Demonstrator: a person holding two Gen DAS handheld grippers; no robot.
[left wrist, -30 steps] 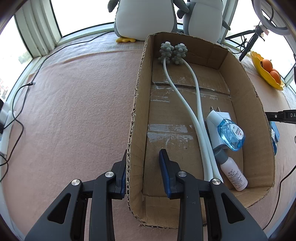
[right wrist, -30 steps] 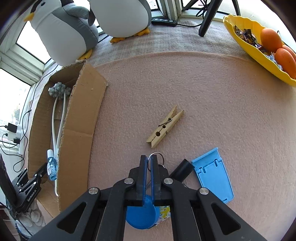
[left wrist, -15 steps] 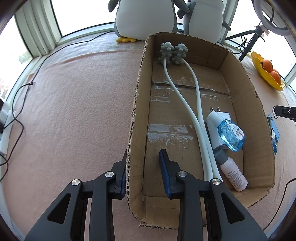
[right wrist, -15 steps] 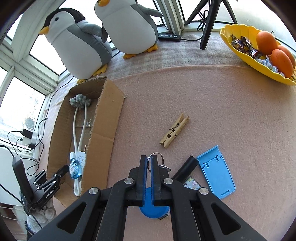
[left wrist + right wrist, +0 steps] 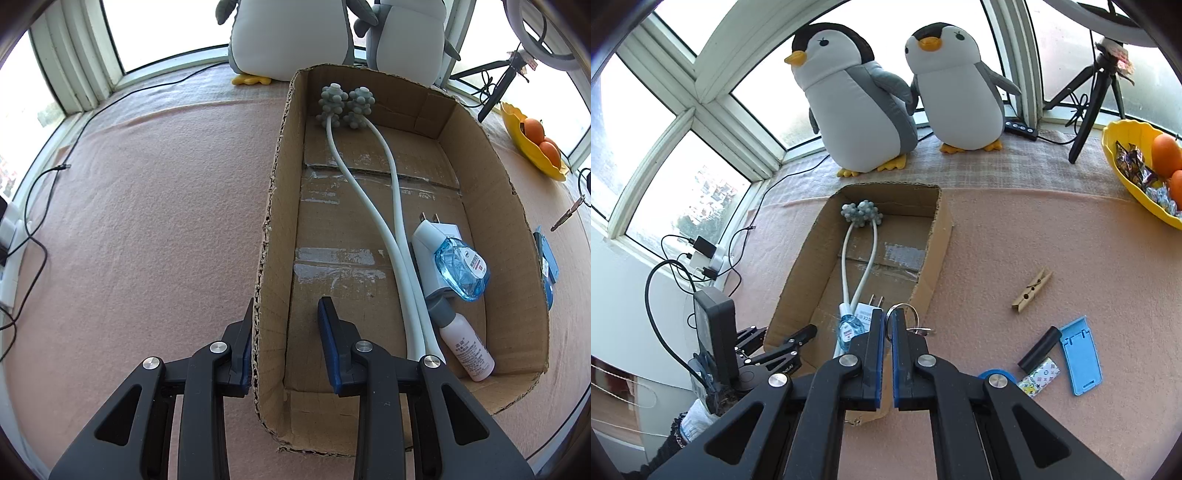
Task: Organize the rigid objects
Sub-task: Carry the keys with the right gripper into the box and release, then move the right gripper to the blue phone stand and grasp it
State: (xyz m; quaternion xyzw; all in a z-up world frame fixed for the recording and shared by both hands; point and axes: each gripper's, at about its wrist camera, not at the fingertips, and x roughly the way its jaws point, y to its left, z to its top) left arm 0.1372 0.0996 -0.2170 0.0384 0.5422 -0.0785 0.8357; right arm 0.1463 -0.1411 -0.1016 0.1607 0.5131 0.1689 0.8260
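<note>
While our right gripper [image 5: 888, 326] has its fingers pressed nearly together on the key ring [image 5: 904, 317], with a key [image 5: 923, 331] dangling from it beside the right finger, we hold it in the air just at the near right corner of the cardboard box [image 5: 932, 258]. Our left gripper [image 5: 286, 328] stands with its fingers wide apart, straddling the box's left wall without squeezing it, one finger outside and one inside.

Inside the box lie a white massager with knobbed grey heads [image 5: 347, 101], a white charger plug [image 5: 434, 236], a clear blue bottle [image 5: 461, 269] and a small white bottle [image 5: 467, 347], all crowded along the right side. To place the keys well, we judge it best to carry them over the wall and toward the bare floor of the box on its left, lower them close to the cardboard, then part the fingers so the ring does not snag on a pad. The left gripper should steady the wall.

Out on the pink counter [image 5: 1052, 236] wait a wooden clothespin [image 5: 1031, 290], a blue phone stand [image 5: 1080, 356], a black cylinder [image 5: 1039, 349] and a blue disc [image 5: 997, 376].
</note>
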